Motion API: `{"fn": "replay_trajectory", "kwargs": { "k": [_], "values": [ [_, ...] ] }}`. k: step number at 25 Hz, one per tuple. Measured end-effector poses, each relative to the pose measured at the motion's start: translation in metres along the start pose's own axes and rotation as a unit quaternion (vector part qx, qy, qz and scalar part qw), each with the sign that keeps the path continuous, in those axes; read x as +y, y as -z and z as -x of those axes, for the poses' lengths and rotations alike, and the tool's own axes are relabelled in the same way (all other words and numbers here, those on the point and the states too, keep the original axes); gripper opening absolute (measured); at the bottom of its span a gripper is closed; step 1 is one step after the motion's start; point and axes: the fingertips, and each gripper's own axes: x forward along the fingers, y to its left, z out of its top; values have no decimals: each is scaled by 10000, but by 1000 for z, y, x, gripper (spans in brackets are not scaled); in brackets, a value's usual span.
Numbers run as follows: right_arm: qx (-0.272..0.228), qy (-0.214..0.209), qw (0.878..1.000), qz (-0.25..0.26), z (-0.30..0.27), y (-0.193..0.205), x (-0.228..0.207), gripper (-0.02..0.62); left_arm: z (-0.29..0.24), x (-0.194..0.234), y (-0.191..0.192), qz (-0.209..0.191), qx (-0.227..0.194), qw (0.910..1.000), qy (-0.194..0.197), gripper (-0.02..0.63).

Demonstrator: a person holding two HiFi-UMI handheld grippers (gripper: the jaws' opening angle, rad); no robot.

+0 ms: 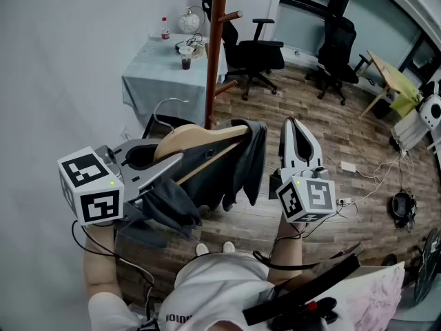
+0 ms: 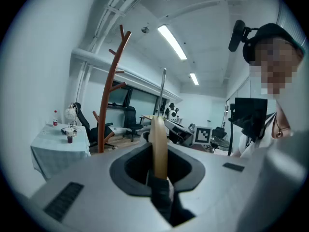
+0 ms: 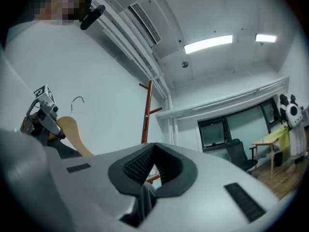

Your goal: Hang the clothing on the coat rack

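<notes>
**Hanger gripped on the left, hook not yet on the coat rack**

The left gripper has its jaws closed tight on the wooden hanger. In its own view the pale wood stands on edge between the pads, with a fold of dark cloth pinched at the base. The right gripper points up and away from the person. Its jaws meet at the tips with only a sliver of light behind them, and I can make out nothing held between them.

The coat rack stands just beyond the hanger, straight ahead of the person. In the left gripper view it rises a little to the left of the wood. The hanger's long axis runs from the left gripper toward the rack's foot. Its wire hook curls up on the near side of the pole, clear of it and of every peg.

The dark clothing drapes over the hanger's far end and sags below the left gripper's jaws, hanging between the rack and the right gripper, which is beside it but apart from it. A low peg juts out near the hanger and a higher one sits above. The left gripper is the nearer one and carries the load, so the lift onto a peg looks to be its job. A cloth-covered table stands behind the rack to its left.
</notes>
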Motion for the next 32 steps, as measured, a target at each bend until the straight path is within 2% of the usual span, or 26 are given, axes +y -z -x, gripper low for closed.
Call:
{"fn": "replay_trajectory", "kwargs": {
  "k": [10,15,19,28,32],
  "values": [
    [13,-55,10000,-20,-2,2,4,20,1,1,1,45,-26,10000,-30,66],
    [-41,40,9997,-228,2,0,4,20,2,-3,-1,42,-7,10000,46,66],
    [-51,101,9998,-176,6,-3,10,20,3,-4,-2,72,-25,9999,119,66],
    [-194,508,9985,48,22,-34,11,20,3,-16,-21,146,-80,9990,420,66],
    [-227,618,9978,122,30,-34,9,20,1,-18,-19,194,-166,9984,509,66]
  ]
}}
